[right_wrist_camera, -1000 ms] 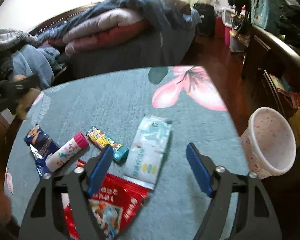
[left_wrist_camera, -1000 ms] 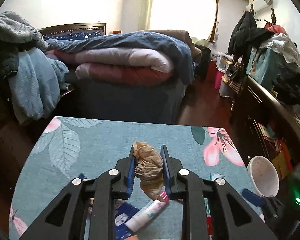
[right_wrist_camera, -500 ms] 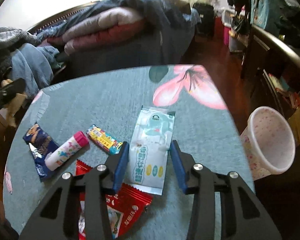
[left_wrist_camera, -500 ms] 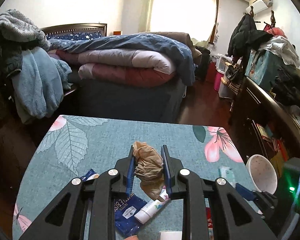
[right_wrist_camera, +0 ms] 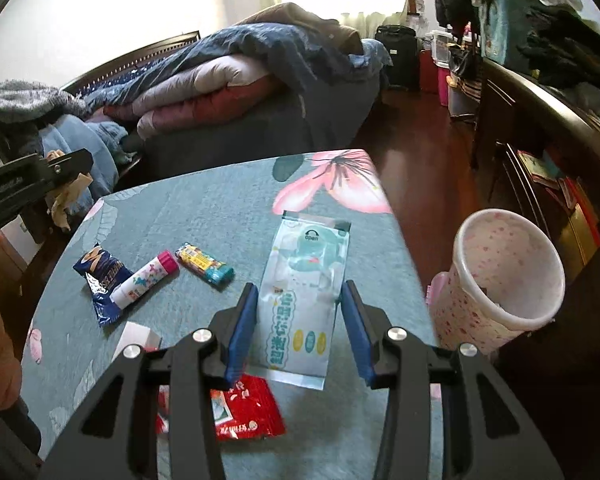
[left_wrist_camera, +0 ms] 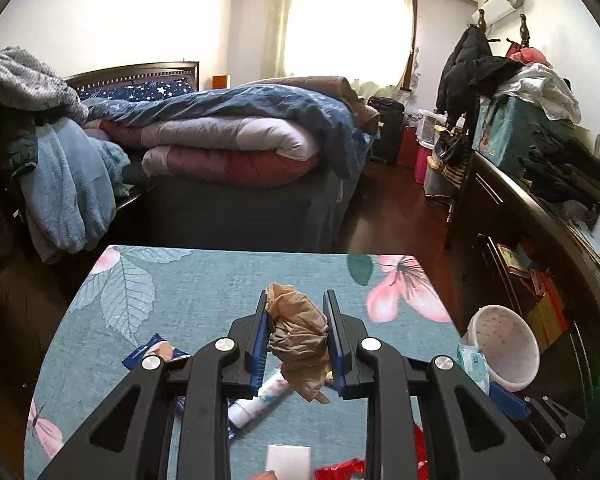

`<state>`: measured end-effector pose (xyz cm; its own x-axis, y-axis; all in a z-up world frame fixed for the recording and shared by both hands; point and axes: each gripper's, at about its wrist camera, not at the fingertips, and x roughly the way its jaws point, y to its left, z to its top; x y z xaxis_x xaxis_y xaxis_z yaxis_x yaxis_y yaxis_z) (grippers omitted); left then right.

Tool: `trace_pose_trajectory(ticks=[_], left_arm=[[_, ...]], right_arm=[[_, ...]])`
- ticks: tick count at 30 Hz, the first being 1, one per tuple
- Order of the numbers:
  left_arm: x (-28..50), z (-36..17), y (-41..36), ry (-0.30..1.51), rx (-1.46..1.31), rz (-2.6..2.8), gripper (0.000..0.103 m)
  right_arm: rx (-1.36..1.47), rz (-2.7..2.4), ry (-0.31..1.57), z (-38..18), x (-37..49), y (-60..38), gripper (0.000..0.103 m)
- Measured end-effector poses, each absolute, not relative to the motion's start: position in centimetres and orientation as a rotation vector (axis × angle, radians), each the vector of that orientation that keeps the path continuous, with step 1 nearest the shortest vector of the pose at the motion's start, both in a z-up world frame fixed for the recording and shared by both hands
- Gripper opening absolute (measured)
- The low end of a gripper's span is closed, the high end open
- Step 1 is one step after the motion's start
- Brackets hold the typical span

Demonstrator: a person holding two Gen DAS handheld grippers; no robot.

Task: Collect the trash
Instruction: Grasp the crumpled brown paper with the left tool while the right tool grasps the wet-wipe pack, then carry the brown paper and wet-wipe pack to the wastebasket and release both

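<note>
My left gripper is shut on a crumpled brown wad and holds it above the table; it also shows in the right wrist view at the far left. My right gripper is shut on a white wet-wipes pack and holds it above the table. On the teal floral tablecloth lie a dark blue snack wrapper, a glue stick with a pink cap, a yellow candy wrapper, a red wrapper and a white slip.
A pink speckled waste bin stands off the table's right edge; it also shows in the left wrist view. A bed piled with quilts lies beyond the table. A dark cabinet runs along the right.
My right gripper closed around the wet-wipes pack and lifted it. My left gripper rose and drew back with the brown wad, so more of the table shows.
</note>
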<state>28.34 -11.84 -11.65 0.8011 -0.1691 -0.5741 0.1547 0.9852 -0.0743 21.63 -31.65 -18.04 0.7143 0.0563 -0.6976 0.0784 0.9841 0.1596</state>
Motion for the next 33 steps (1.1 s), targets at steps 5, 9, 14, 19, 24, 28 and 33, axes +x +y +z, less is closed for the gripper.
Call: trace_pose_trajectory(ticks=[5,9,14,19,24,28,33], left_arm=[[27.4,-11.1,-13.5,0.601,-0.007,-0.193,0.026],[26.9,-10.7,-14.9,0.595,0.003,-0.214,0.026],[26.4,-10.4,-17.1,0.579,0.026,-0.247,0.026],[26.1,-10.1,-19.6,0.568,0.054,-0.283,0.026],[25.8,-9.9,-22.8,0.552,0.088,-0.331,0.027],[25.7,-9.9,-25.7,0.545,0.112,-0.38,0.027],[25.9,-10.2,-30.2,0.557,0.119,-0.478,0.027]], right_arm=[[0.225,-0.018,0.751,-17.8,19.5,-33.9,0.043],[0.24,-0.019,0.73,-17.4,18.1,-35.1,0.043],[0.262,-0.004,0.706,-17.1,17.0,-36.3,0.043],[0.282,-0.01,0.678,-16.8,16.1,-38.0,0.043],[0.311,-0.038,0.652,-16.8,15.4,-40.4,0.043],[0.332,-0.079,0.631,-16.8,14.9,-43.0,0.043],[0.366,-0.173,0.612,-17.5,14.5,-47.4,0.043]])
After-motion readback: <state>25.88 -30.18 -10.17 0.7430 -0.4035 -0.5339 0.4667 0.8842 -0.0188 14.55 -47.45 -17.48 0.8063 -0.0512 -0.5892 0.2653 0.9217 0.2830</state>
